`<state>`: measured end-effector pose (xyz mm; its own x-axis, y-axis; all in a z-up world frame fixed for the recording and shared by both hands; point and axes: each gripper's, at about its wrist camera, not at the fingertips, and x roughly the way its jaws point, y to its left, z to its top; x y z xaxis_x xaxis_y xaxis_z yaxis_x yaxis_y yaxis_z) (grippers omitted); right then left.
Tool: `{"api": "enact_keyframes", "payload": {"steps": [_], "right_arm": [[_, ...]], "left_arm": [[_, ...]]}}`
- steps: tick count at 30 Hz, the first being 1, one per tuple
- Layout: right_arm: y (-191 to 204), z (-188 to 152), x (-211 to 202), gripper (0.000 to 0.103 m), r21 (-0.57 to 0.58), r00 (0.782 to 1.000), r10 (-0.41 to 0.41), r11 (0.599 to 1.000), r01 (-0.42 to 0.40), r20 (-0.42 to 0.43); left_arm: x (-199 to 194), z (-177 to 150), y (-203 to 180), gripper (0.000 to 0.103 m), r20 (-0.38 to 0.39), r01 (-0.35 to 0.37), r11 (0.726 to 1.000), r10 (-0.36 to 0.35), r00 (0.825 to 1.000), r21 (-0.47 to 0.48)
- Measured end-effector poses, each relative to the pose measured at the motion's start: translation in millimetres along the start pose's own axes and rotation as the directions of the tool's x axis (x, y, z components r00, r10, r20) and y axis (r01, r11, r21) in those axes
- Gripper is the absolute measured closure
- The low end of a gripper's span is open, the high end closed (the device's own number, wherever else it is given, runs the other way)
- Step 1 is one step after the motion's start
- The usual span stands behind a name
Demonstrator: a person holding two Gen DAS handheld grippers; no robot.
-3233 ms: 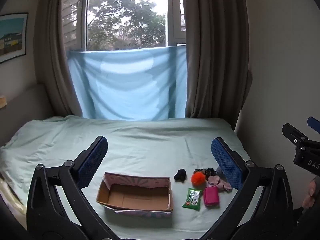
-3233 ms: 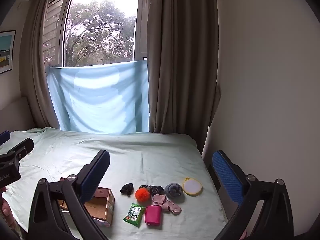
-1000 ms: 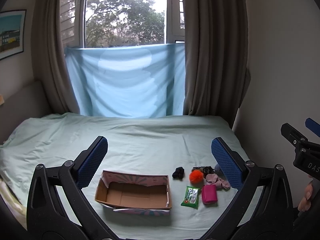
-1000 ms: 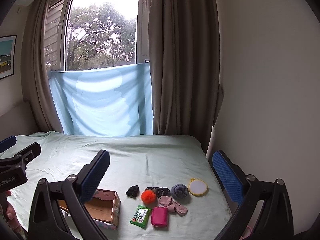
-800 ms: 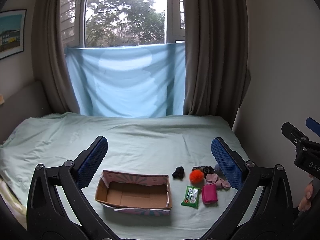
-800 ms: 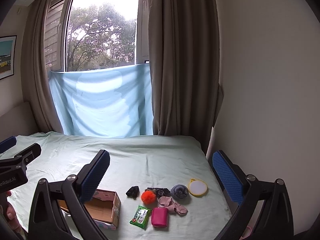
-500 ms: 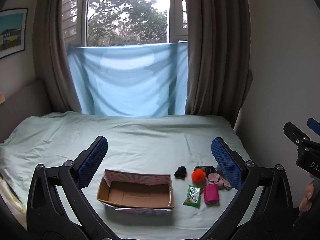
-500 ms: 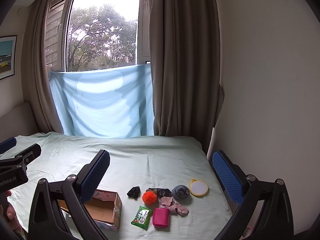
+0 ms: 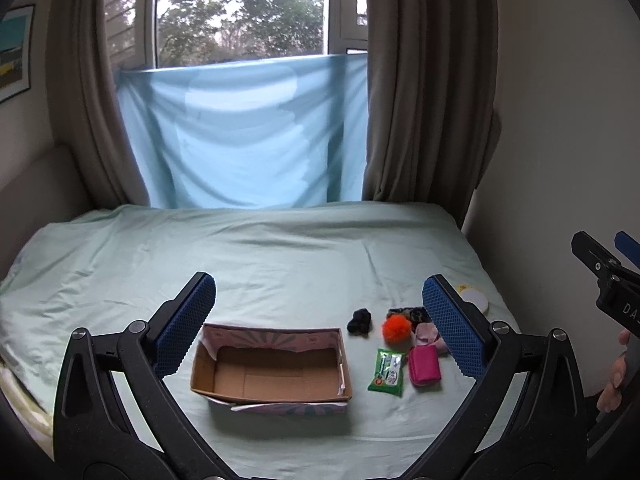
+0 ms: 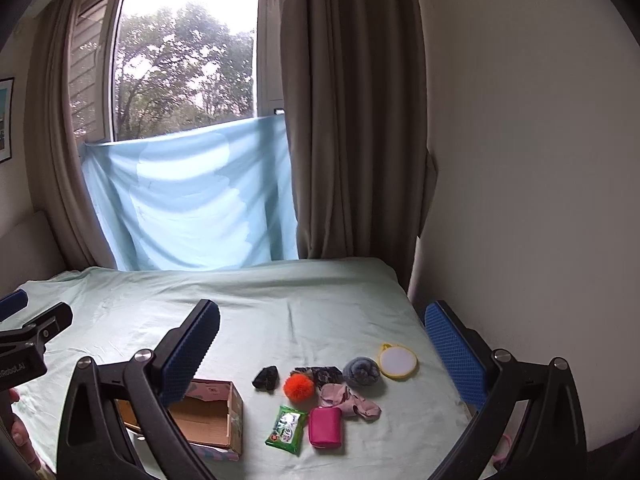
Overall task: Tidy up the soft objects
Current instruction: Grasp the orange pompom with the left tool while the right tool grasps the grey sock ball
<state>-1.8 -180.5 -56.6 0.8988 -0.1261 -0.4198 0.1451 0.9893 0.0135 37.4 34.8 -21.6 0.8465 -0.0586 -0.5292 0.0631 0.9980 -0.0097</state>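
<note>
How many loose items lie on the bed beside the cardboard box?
8, right of the box: black lump, orange pompom, dark scrunchie, grey ball, round mirror, pink cloth, wipes pack, magenta pouch.

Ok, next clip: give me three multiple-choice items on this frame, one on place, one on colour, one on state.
1. The green wipes packet lies:
A. inside the box
B. on the sheet beside the pink pouch
C. on the mirror

2. The fluffy pom-pom is:
A. orange
B. blue
C. white

3. The cardboard box is:
A. closed
B. open, holding socks
C. open, nothing inside

Key: B, packet and pouch lie side by side on the bed; A, clearly orange; C, bare cardboard floor shows.
</note>
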Motion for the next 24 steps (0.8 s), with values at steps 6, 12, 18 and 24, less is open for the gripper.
{"api": "enact_keyframes", "payload": {"steps": [6, 12, 18, 24], "right_arm": [[-22, -24, 42, 0.000, 0.010, 0.996, -0.037, 0.999, 0.038, -0.080], [-57, -51, 99, 0.000, -0.019, 0.988, -0.030, 0.999, 0.028, -0.151], [-102, -80, 173, 0.000, -0.043, 0.979, 0.002, 0.999, -0.011, -0.204], [-132, -114, 251, 0.001, -0.026, 0.966, 0.028, 0.999, -0.036, -0.258]], "left_arm": [[50, -22, -24, 0.000, -0.097, 0.061, 0.998, -0.060, 0.994, 0.012], [116, -52, -67, 0.000, -0.164, 0.072, 0.997, -0.075, 0.983, -0.029], [189, -88, -112, 0.000, -0.214, 0.047, 0.995, -0.064, 0.975, -0.086], [272, -133, -155, 0.003, -0.254, 0.039, 0.995, -0.061, 0.965, -0.087]]}}
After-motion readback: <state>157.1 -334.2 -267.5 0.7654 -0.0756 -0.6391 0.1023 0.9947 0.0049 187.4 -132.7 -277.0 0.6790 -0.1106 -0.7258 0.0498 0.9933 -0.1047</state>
